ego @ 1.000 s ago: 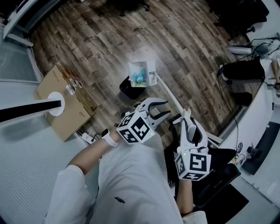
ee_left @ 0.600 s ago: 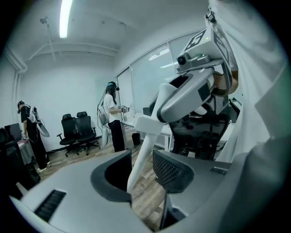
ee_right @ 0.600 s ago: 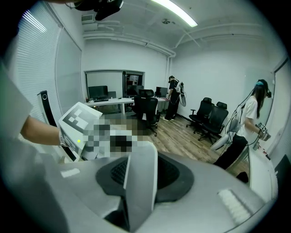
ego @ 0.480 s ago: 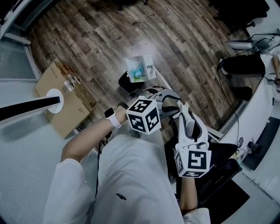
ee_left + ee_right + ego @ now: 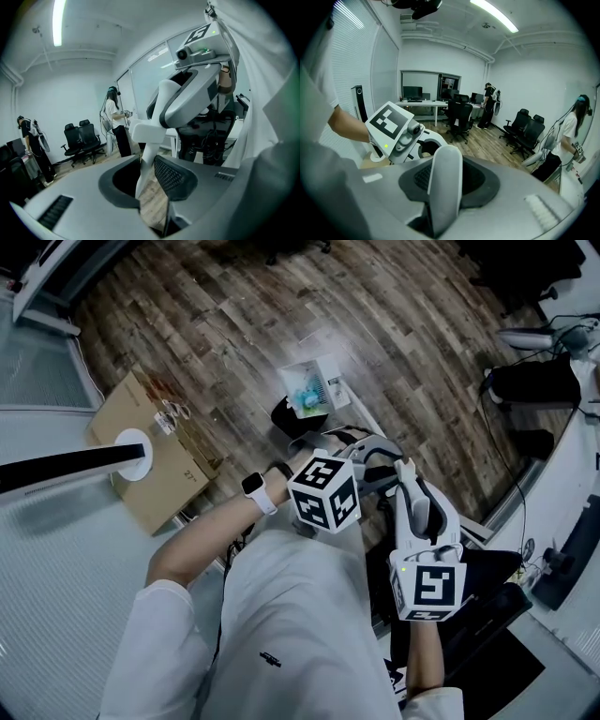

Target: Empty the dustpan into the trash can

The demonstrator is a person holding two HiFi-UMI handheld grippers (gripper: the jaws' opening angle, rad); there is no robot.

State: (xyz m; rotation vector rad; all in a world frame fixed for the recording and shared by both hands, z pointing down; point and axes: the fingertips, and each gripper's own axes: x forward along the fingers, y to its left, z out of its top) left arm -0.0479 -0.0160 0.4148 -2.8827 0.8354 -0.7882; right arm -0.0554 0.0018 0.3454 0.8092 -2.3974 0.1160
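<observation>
A white dustpan (image 5: 312, 390) with coloured litter in it hangs tilted over the black trash can (image 5: 291, 418) on the wood floor. Its long white handle (image 5: 361, 423) runs back toward me. My right gripper (image 5: 406, 472) is shut on the upper end of the handle (image 5: 445, 187), which fills the gap between its pads. Just below it on the handle is my left gripper (image 5: 368, 454). Its jaws are closing, with the handle (image 5: 146, 171) between the pads and touching both. The right gripper's body (image 5: 187, 93) looms close above in the left gripper view.
A flat cardboard box (image 5: 155, 465) with a white round base (image 5: 134, 452) on it lies to the left. A black office chair (image 5: 483, 610) stands by my right side. Cables and a black case (image 5: 534, 385) lie at right. Other people (image 5: 115, 122) and chairs (image 5: 527, 131) are farther off.
My left gripper moved right, rolled over and came onto the handle just below the right gripper. The right gripper kept its hold. The dustpan stays over the can.
</observation>
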